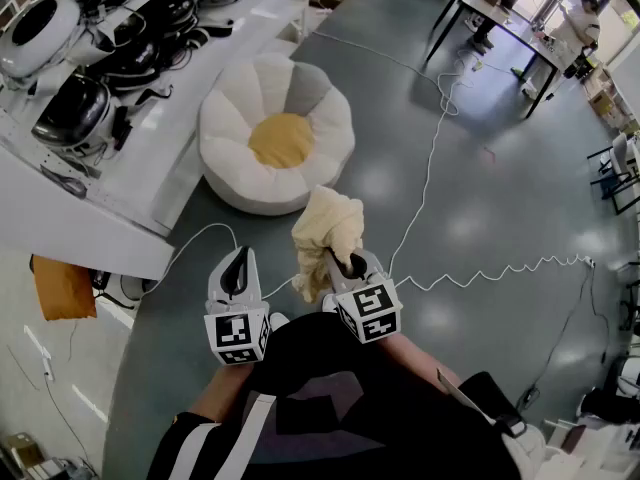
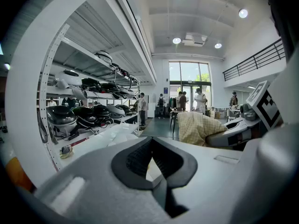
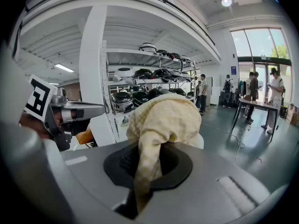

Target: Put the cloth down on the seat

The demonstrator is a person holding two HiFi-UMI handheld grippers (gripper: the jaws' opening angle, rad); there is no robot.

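The seat [image 1: 232,133] is a white flower-shaped floor cushion with a yellow centre, on the grey floor ahead of me. A crumpled pale-yellow checked cloth [image 1: 325,230] hangs in the air just short of the seat's near edge. My right gripper [image 1: 336,260] is shut on the cloth; in the right gripper view a strip of the cloth [image 3: 161,118] runs down between the jaws of the right gripper [image 3: 145,167]. My left gripper [image 1: 238,266] sits level beside it to the left, apart from the cloth. Seen in its own view, the left gripper [image 2: 152,164] has its jaws shut with nothing in them, and the cloth [image 2: 196,127] shows off to the right.
White shelving [image 1: 150,158] loaded with dark helmets [image 1: 75,108] runs along the left, close to the seat. A white cable [image 1: 432,158] snakes over the floor to the right. A table [image 1: 505,23] with people around it stands far right. An orange bag [image 1: 62,288] lies under the shelf.
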